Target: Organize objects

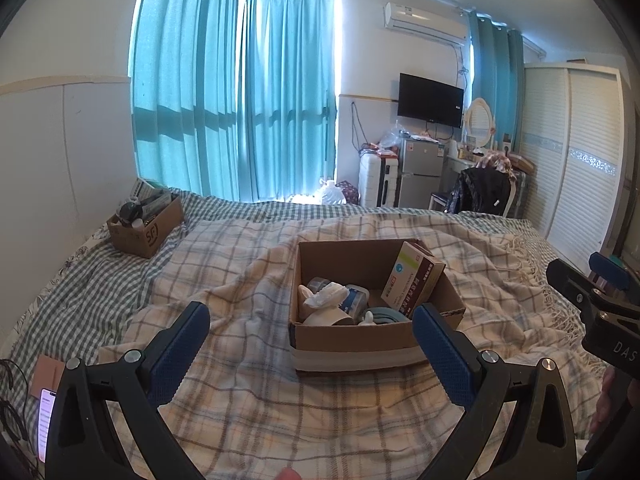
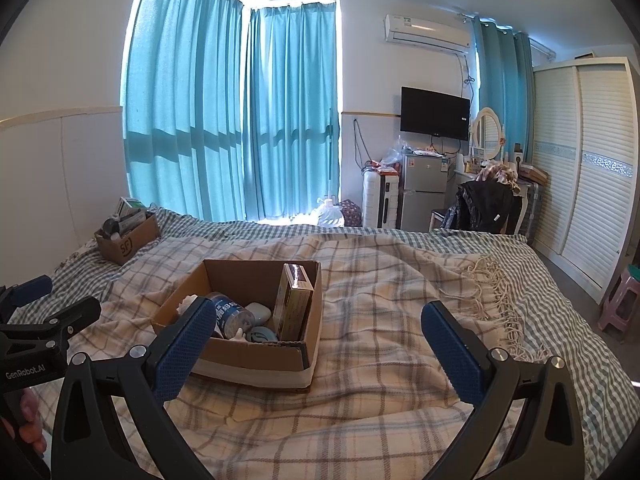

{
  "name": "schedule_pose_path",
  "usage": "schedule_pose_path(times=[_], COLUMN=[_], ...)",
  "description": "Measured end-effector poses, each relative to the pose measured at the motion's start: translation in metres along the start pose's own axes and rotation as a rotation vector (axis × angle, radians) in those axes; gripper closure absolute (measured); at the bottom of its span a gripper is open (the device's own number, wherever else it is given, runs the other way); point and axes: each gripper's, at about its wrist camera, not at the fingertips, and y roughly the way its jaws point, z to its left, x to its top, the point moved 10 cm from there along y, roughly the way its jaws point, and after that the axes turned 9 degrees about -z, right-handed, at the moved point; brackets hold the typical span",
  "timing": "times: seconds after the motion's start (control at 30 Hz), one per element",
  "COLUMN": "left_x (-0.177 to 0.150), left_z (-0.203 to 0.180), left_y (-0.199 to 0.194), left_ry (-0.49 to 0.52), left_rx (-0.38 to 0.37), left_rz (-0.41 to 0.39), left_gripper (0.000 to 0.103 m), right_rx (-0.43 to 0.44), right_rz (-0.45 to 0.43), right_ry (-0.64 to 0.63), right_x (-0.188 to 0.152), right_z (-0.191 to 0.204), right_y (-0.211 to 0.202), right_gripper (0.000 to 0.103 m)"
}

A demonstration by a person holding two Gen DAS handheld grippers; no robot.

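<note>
An open cardboard box (image 1: 360,344) sits on the plaid blanket in the middle of the bed; it also shows in the right wrist view (image 2: 256,354). Inside are a tall medicine carton (image 1: 412,280), a plastic bottle (image 2: 232,314), crumpled tissue (image 1: 326,294) and small items. A second cardboard box (image 1: 144,228) full of things stands at the far left of the bed, also seen in the right wrist view (image 2: 126,240). My left gripper (image 1: 312,344) is open and empty, just short of the near box. My right gripper (image 2: 316,340) is open and empty, to the right of that box.
A plaid blanket (image 1: 248,400) covers a checked bedsheet (image 2: 560,300). A phone (image 1: 46,420) and cables lie at the bed's left edge. Beyond the bed are teal curtains, a fridge (image 2: 424,192), a chair with a jacket (image 2: 484,204), a wardrobe (image 2: 580,168) and a pink stool (image 2: 622,304).
</note>
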Motion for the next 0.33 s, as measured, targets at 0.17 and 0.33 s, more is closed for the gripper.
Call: schedule_pose_path(times=[0.17,0.33], left_x=[-0.0035,-0.0050], left_z=[-0.0015,-0.0006], left_y=[0.0008,-0.0006], left_ry=[-0.010,-0.010], left_rx=[-0.030,-0.025], left_rz=[0.016,0.015], left_gripper=[0.000,0.000], right_rx=[-0.003,0.003], right_rz=[0.002,0.002], right_ry=[0.007,0.003], right_x=[-0.0004,-0.0001], right_z=[-0.0013,0.0016], right_y=[-0.0001,-0.0004], right_gripper=[0.000,0.000])
